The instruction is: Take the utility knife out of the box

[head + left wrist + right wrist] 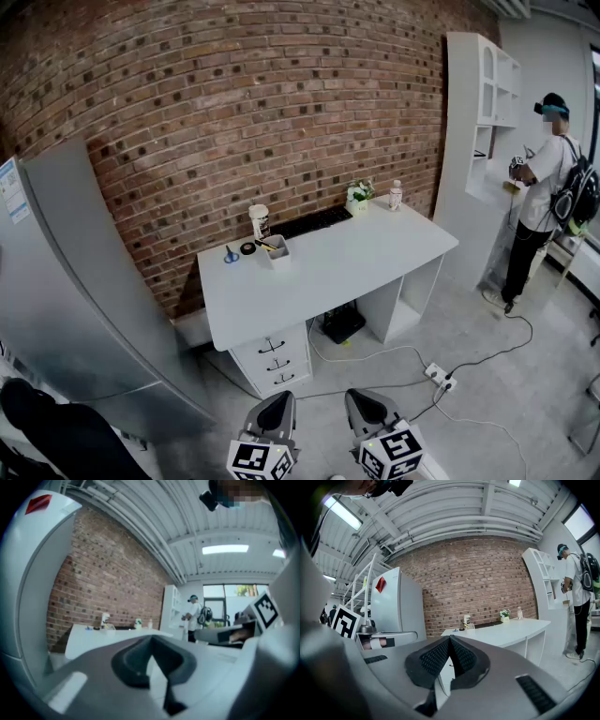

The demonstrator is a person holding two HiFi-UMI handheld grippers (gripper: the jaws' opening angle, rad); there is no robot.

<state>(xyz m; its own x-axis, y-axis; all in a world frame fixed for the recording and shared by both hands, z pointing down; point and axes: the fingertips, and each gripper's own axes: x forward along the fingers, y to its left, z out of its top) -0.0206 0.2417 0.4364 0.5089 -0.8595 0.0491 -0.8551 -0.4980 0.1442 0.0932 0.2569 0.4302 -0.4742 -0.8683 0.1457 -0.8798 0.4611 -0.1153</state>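
The utility knife shows only as a small yellow-and-dark sliver poking out of the open white box. The box stands toward the back left of the white surface, near the brick wall. Just beside the box lie a black ring-shaped roll and a small blue item, and a white cylinder stands upright just behind it. Farther right along the wall are a dark flat strip, a small potted plant and a clear bottle. Under that end of the surface sits a white drawer unit with 3 curved dark handles. A tall grey cabinet fills the left, and at the right a person stands at a white shelf unit. Cables and a power strip lie on the grey floor. The left gripper and the right gripper sit low in the head view, side by side, well apart from the surface, with open floor and the drawer unit ahead of them. The box with the knife lies far beyond both sets of jaws, small in each gripper view. Each gripper's jaws are pressed together with nothing between them. The right gripper's pads are dark and finely ribbed, set in a smooth grey shell, and each gripper carries a black-and-white marker cube.
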